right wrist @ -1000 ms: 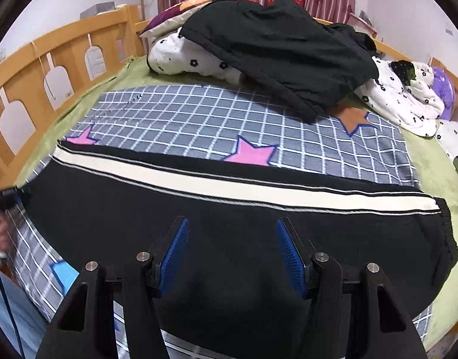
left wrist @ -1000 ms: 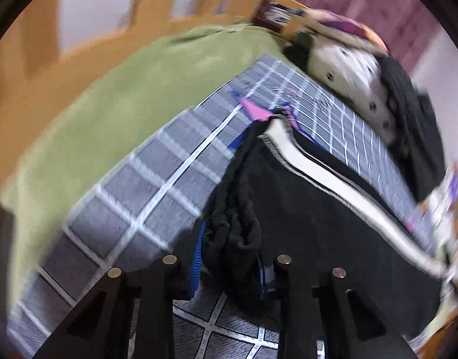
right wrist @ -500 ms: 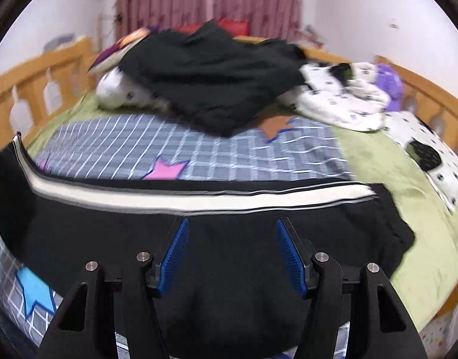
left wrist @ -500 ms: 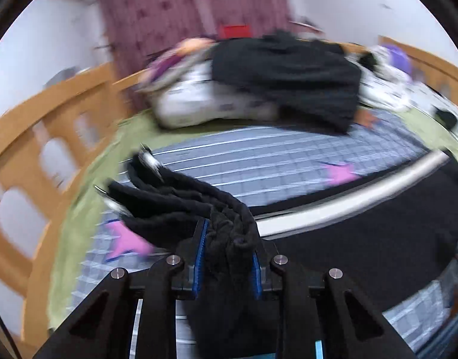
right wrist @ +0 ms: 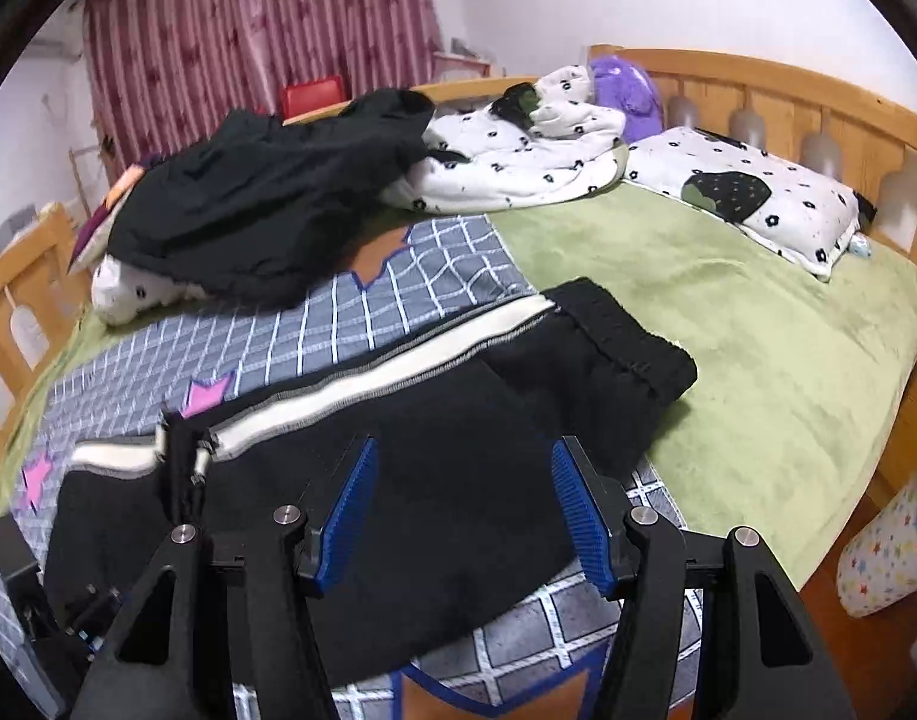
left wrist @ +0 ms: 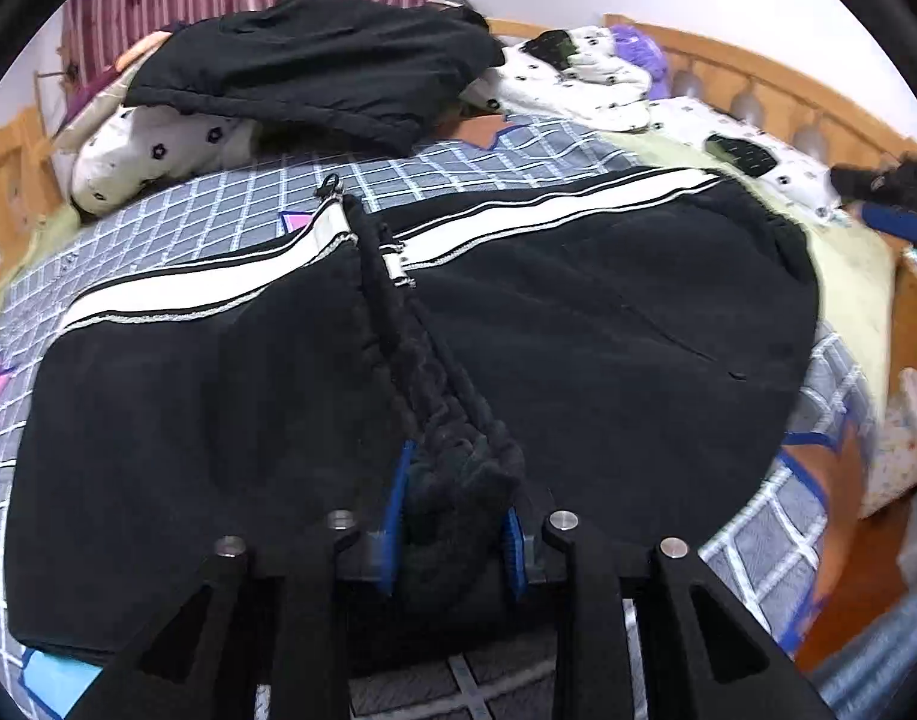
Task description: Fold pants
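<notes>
Black pants (left wrist: pixel 578 324) with a white side stripe lie across the checked blanket (left wrist: pixel 218 204), the cuff end doubled over the middle. To fold cleanly, drop the cuff squarely on the stripe line. At six o'clock, the left gripper (left wrist: pixel 455 531), angled down, is opening around bunched cuff fabric. The right gripper (right wrist: pixel 461 516) hovers, jaws apart and empty.

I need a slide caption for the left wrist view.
Left claw, opening, with the black pants cuff between its pads.
</notes>
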